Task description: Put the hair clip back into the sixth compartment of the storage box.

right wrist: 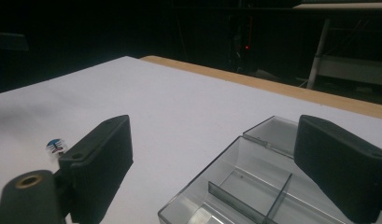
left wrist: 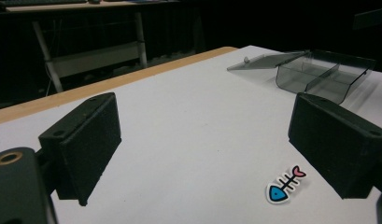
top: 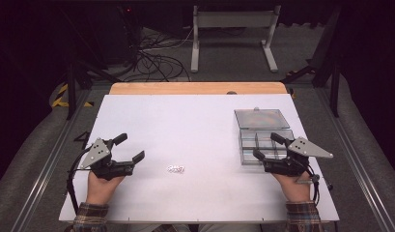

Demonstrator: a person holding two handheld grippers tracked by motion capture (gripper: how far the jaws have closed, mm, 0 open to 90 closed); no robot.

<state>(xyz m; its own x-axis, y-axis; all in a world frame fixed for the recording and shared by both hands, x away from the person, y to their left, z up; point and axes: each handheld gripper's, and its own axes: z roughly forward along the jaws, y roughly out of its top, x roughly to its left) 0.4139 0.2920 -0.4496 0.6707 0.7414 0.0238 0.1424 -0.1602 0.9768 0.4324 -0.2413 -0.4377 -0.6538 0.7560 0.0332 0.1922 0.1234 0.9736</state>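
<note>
A small fishbone sticker, blue head and pink tail, lies flat on the white table between the hands. The left gripper beside it gapes wide, empty. The right gripper, also wide, hovers over the open clear box.

Left hand-held gripper agape, right hand-held gripper agape

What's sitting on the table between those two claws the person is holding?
In the high view, a small fish-bone sticker lies on the white table between the left claw and the right claw. Otherwise that stretch is bare.
</note>
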